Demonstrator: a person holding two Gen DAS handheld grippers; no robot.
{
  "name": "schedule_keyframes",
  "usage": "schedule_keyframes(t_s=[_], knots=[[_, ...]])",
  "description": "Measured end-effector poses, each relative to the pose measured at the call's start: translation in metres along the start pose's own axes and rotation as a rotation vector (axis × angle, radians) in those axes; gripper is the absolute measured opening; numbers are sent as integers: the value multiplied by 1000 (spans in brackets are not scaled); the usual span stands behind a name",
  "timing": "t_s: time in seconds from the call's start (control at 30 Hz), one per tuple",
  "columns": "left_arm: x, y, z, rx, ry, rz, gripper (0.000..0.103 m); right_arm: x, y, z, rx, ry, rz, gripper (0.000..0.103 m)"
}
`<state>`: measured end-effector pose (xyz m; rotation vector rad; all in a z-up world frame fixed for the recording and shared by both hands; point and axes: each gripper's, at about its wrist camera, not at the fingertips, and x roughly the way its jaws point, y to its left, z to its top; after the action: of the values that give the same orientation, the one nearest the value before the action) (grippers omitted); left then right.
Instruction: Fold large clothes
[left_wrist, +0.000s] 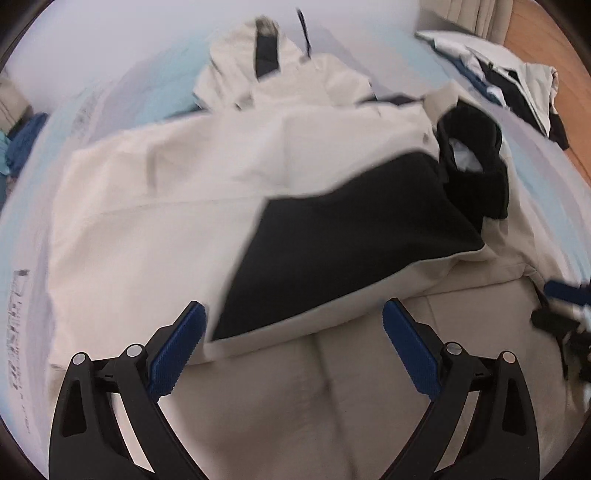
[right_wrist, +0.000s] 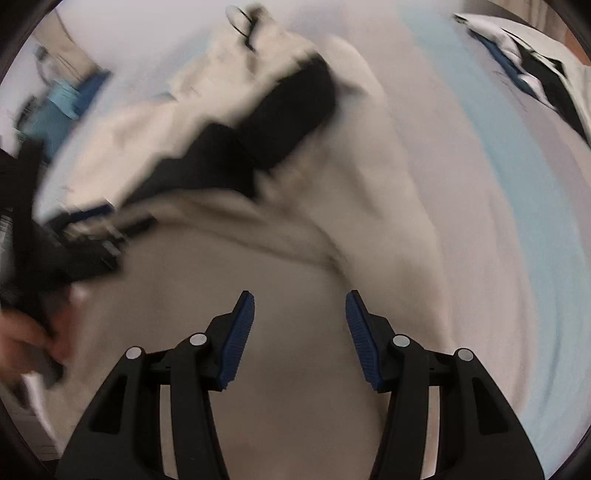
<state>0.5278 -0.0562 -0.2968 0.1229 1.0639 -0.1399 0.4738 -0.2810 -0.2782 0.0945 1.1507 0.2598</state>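
Cream fabric fills both views: we hover over a jacket (left_wrist: 155, 206) spread across a bed (left_wrist: 122, 92), its black-lined sleeve (left_wrist: 354, 236) folded in over the body, likely the first fold. The black cuff (left_wrist: 476, 166) lies at the far right. Our left gripper (left_wrist: 291, 325) hangs wide apart, holding nothing, just above the near hem. Our right gripper (right_wrist: 300, 314) is also spread and empty over the cream cloth; that view is blurred. The sheet is pale blue and lilac. A clothes pile (left_wrist: 517, 81) sits far right, near a strip of wood floor (left_wrist: 546, 44).
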Motion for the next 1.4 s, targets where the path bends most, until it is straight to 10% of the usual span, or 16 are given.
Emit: schedule_keyframes(t_s=[0.27,0.47,0.8,1.0,1.13,1.4], knots=[[-6,53,8,-33,-29,72,95,29,58,84,-58,-59,176,50],[11,75,11,-71,16,78,95,56,54,99,-107,3,4,41],[26,82,12,-118,49,35,95,40,-9,70,-14,-2,-122,40],[39,79,9,-93,59,41,95,60,-7,61,-38,4,-168,44],[28,81,8,-100,41,39,95,39,12,55,-76,-29,-181,64],[11,82,-25,-75,53,40,96,41,42,3,-113,53,-170,64]])
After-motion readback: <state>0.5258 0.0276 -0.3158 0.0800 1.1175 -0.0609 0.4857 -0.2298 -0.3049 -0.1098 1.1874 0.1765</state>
